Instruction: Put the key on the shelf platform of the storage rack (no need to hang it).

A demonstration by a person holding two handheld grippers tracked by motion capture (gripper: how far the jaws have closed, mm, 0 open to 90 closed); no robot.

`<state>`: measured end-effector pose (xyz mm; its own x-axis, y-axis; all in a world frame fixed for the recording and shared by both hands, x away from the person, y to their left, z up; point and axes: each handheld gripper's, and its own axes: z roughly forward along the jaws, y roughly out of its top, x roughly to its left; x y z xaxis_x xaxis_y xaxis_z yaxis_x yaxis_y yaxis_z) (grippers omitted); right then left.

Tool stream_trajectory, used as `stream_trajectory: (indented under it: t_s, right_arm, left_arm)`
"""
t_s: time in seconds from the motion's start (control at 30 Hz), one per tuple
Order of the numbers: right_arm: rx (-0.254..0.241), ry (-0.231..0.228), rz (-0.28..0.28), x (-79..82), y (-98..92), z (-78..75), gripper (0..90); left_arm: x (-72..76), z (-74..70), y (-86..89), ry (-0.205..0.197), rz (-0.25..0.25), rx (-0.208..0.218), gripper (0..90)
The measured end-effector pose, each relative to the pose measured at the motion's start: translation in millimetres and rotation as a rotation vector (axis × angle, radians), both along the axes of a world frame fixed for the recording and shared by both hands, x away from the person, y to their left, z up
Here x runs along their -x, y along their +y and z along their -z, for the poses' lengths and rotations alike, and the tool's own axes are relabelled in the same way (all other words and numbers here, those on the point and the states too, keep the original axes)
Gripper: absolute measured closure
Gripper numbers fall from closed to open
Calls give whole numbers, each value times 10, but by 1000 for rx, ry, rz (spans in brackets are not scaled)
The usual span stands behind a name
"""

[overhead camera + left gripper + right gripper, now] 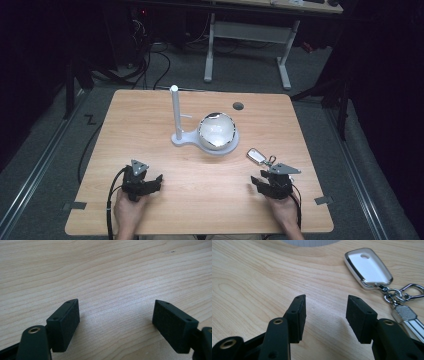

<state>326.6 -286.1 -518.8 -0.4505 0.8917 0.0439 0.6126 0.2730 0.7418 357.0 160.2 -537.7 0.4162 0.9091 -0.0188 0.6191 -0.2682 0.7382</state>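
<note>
A white and silver key fob (256,155) (368,267) lies flat on the wooden table (200,210), with a metal ring and clip (399,293) trailing from it. My right gripper (265,178) (325,300) rests on the table just short of the fob, which lies ahead and to the right of its jaws. Those jaws stand apart with only bare wood between them. My left gripper (148,177) (115,307) sits at the near left of the table, wide open over bare wood.
A white stand with an upright pole (176,112) and a shiny round bowl (217,131) occupies the table's middle; its base edge (309,242) lies beyond the right gripper. A dark round hole (238,106) is at the back. Desk legs and cables are on the floor behind.
</note>
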Motion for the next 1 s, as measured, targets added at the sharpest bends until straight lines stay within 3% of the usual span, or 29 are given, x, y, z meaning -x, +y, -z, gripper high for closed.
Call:
stream_trajectory:
  t_s: [0.8,1.0]
  right_arm:
    - [-20,-40,59,-17,-309,-197,537]
    - [-4,-44,92,-53,-413,-224,535]
  left_arm:
    - [0,0,0,0,0,0,222]
    - [0,0,-1,0,1,1,221]
